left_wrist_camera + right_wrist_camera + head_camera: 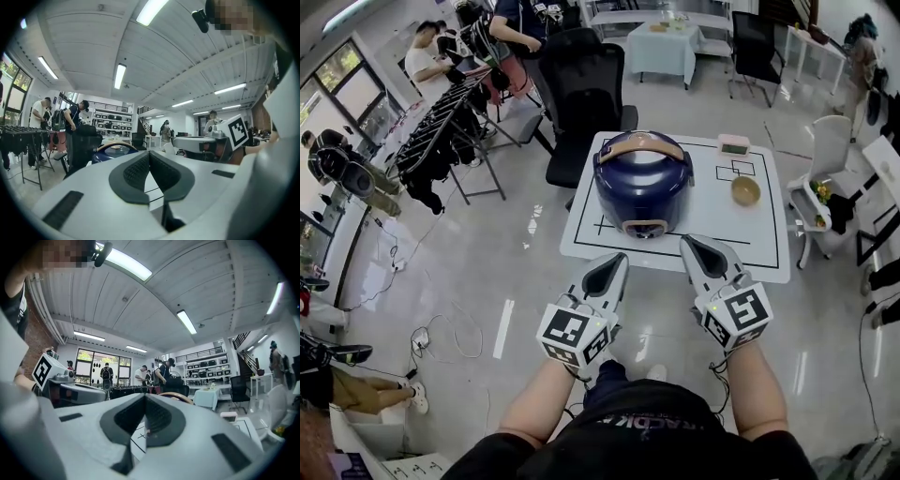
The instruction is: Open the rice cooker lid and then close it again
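- The left gripper (618,260) and right gripper (690,244): pale grey tapered shells, dark ribbed pads (135,172) inside.
- Each carries a marker cube (575,335) with black-and-white squares.
- Black short-sleeved shirt (647,450), pale lettering (642,424).

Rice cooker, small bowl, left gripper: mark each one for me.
rice cooker (642,178), head view, on its closed blue lid.
bowl (745,191), head view, middle of its hollow.
left gripper (615,261), head view, at its shut tips.

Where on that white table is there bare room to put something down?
The widest bare patch is the table's right front, between the wooden bowl, the rice cooker and the near edge. Left of the cooker, only a narrow strip.
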